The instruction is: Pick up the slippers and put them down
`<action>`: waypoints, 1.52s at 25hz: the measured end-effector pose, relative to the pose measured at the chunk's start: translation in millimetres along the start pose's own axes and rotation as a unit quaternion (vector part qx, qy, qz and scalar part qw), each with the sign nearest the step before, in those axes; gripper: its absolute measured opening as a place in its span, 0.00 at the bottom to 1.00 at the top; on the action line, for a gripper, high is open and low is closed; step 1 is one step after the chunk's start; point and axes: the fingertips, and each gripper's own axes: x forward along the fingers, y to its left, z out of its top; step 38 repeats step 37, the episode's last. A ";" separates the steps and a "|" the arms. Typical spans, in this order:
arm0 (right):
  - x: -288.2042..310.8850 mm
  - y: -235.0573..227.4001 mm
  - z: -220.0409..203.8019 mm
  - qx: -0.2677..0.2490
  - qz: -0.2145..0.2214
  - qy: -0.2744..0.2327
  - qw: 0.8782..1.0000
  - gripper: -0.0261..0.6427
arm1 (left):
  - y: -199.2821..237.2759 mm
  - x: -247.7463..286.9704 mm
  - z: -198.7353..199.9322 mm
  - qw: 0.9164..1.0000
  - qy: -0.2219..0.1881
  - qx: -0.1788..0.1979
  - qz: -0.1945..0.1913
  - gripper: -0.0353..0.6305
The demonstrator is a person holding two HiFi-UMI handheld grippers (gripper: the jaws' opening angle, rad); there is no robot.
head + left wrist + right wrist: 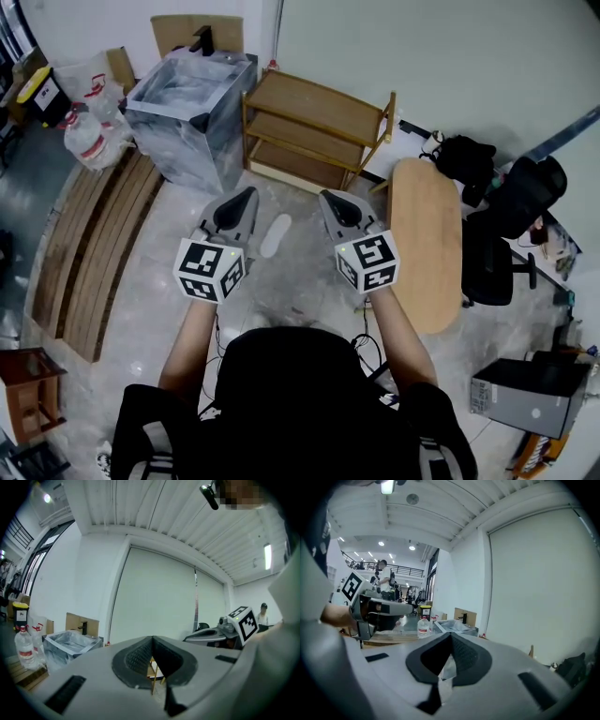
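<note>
One white slipper (275, 234) lies on the pale floor between and below my two grippers, touched by neither. My left gripper (250, 193) is shut and empty, held up in the air and pointing toward the wooden shoe rack (314, 129). Beside it, my right gripper (324, 195) is also shut with nothing in it. In the left gripper view the jaws (152, 639) meet at the tip, with only a sliver of the rack showing in the gap below the tip. The right gripper view shows its jaws (451, 636) closed at the tip, bare floor showing below. No slipper appears in either gripper view.
A grey bin lined with plastic (192, 98) stands left of the rack. An oval wooden table (427, 246) and a black office chair (514, 220) are on the right. Wooden planks (89, 244) and water bottles (84, 136) lie at the left. Cables trail near my feet.
</note>
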 end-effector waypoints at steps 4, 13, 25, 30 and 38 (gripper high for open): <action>-20.2 -20.8 4.3 0.008 -0.001 -0.011 1.000 0.04 | -26.2 11.7 7.2 1.000 -0.002 0.008 0.000 0.06; -56.9 -43.1 0.8 0.029 0.003 -0.032 0.999 0.04 | -69.7 19.1 9.7 1.000 -0.003 0.016 0.005 0.06; -80.6 -49.7 -11.2 0.045 0.012 -0.036 0.998 0.04 | -97.0 22.2 4.5 1.000 0.006 0.016 0.010 0.06; -81.3 -51.7 -14.2 0.049 0.013 -0.036 0.998 0.04 | -99.0 23.7 2.7 1.000 0.008 0.017 0.011 0.06; -83.4 -51.6 -13.1 0.048 0.013 -0.040 0.998 0.04 | -101.8 24.8 -0.9 1.000 0.012 0.020 0.011 0.06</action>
